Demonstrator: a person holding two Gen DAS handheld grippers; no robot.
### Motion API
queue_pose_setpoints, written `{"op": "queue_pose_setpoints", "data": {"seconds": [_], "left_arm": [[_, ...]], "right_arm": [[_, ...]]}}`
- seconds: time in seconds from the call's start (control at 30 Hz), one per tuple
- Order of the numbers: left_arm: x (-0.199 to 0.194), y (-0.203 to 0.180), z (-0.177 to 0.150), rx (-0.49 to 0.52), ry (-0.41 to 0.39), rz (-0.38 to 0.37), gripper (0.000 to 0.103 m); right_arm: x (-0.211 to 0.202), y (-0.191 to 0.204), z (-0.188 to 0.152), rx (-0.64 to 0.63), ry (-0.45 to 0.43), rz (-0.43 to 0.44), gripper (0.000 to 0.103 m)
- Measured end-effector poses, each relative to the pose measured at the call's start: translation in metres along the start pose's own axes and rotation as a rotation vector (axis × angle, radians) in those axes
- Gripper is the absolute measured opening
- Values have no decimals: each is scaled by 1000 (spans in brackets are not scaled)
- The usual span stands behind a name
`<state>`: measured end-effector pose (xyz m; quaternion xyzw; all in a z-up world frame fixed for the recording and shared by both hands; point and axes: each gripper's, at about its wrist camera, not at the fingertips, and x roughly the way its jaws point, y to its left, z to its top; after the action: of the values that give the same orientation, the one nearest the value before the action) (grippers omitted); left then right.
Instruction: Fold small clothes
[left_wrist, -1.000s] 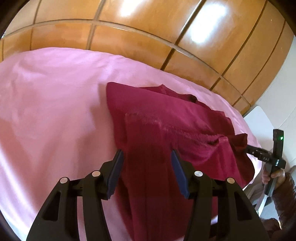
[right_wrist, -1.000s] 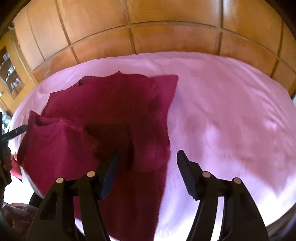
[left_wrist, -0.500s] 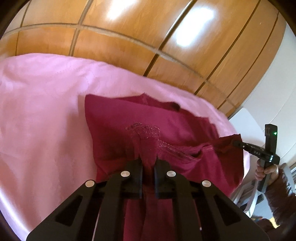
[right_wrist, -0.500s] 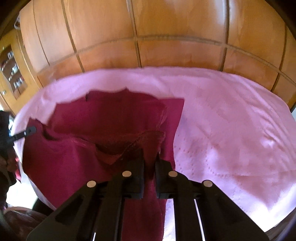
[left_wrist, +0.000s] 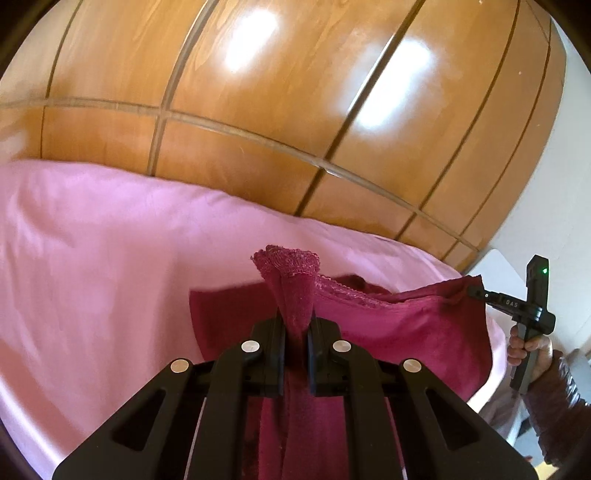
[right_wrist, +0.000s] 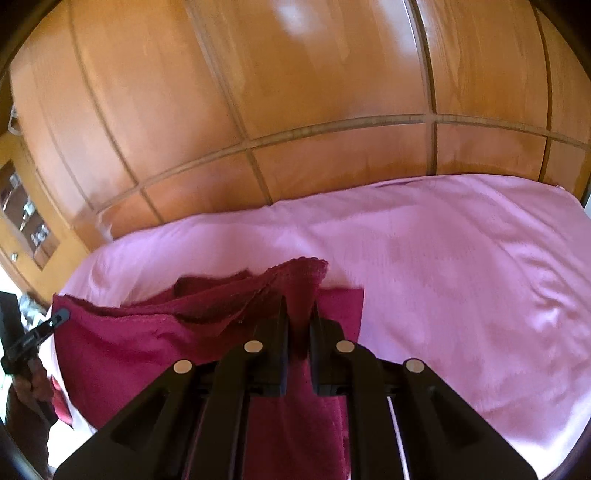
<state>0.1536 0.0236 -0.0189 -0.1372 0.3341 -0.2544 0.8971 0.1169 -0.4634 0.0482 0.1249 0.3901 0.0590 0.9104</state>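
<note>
A dark red garment (left_wrist: 399, 325) with a lace-trimmed edge lies on a pink sheet (left_wrist: 92, 258). My left gripper (left_wrist: 295, 325) is shut on one bunched corner of it and holds that corner lifted above the sheet. My right gripper (right_wrist: 299, 321) is shut on the other corner of the same garment (right_wrist: 129, 343) and holds it lifted too. The lifted edge stretches between the two grippers. The right gripper also shows at the far right of the left wrist view (left_wrist: 476, 291), pinching the cloth. The left gripper shows at the left edge of the right wrist view (right_wrist: 59, 317).
A glossy wooden panelled wall (left_wrist: 295, 110) stands right behind the pink sheet (right_wrist: 461, 277). A wooden cabinet with small items (right_wrist: 26, 221) is at the far left. The person's hand and sleeve (left_wrist: 546, 376) are at the right edge.
Both grippers went from open over the flat garment to shut on its near corners. They have since lifted the gripped edge up and forward, and the views tilted up toward the wall.
</note>
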Motion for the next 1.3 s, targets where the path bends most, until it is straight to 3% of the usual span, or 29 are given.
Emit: {"op": "queue_pose_setpoints", "data": {"seconds": [0.2,0.4,0.47,0.53,0.67,0.8,0.97,1.13,1.23,1.27,1.3], "left_arm": [[52,23,20,-12,52,91,7],[108,50,21,-67,156,197,7],[130,62,14,-98,221,261,9],[138,67,8,-118,246,279,9],[123,67,4,-153,211,287,14],[86,50,-2,-103,135,330,14],[42,27,-23,-84,87,266,14],[29,-4,-57,-1,123,173,14],[32,-19,-78,28,175,127,14],[34,-22,-83,36,187,129,14],[37,-25,-89,51,205,141,14]], "right_arm": [[59,-11,28,47,53,-51,8],[119,-23,26,70,163,-108,8],[135,-29,21,73,211,-132,12],[140,-34,15,73,244,-149,26],[112,-40,9,66,210,-107,41],[58,-55,-9,76,173,-43,42],[-2,-71,-53,79,200,58,41],[-31,-67,-110,36,281,131,41],[-23,-61,-120,41,290,157,41],[-19,-56,-122,38,289,167,39],[-14,-51,-121,24,289,163,30]]}}
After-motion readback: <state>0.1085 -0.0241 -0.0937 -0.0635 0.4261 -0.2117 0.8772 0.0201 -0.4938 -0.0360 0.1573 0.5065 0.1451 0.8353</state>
